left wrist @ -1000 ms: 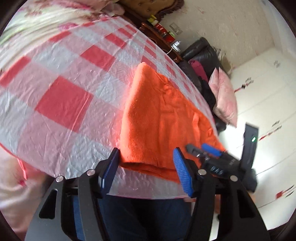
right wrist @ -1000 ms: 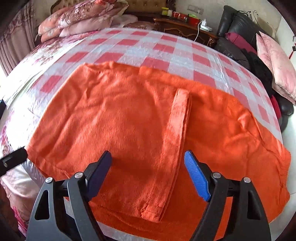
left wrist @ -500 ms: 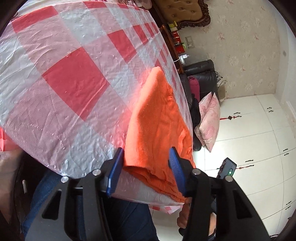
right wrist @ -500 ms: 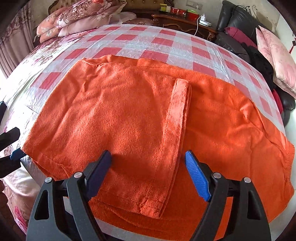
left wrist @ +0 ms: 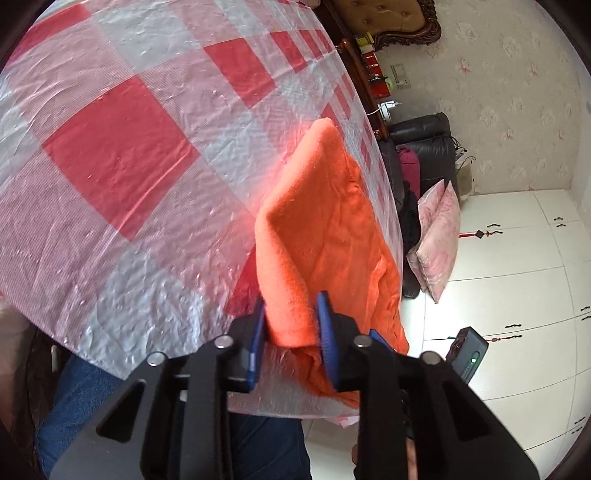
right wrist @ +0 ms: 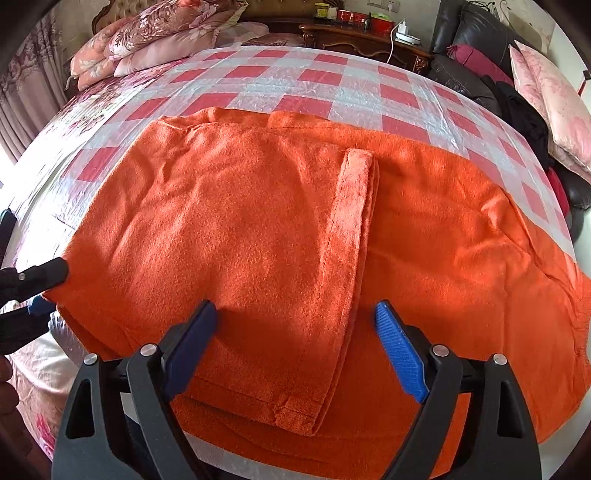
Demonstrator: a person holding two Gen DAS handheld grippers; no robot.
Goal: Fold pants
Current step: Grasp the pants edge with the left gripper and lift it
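Note:
Orange fleece pants (right wrist: pixel 280 236) lie partly folded on the checked bed cover, with a narrow folded strip (right wrist: pixel 354 221) down the middle. My left gripper (left wrist: pixel 291 325) is shut on the pants' near left corner (left wrist: pixel 295 295); it also shows at the left edge of the right wrist view (right wrist: pixel 40 277). My right gripper (right wrist: pixel 295 347) is open just above the pants' near edge, its blue pads (right wrist: pixel 399 350) straddling the folded layer without gripping it.
The red and white checked plastic cover (right wrist: pixel 332 88) spreads over the bed. Floral pillows (right wrist: pixel 155 40) lie at the far left. A dark sofa with pink cushions (right wrist: pixel 554 96) stands to the right, and a wooden nightstand (right wrist: pixel 369 33) behind.
My left gripper has moved in on the pants' corner and closed on it. My right gripper has stayed open and edged slightly forward over the pants.

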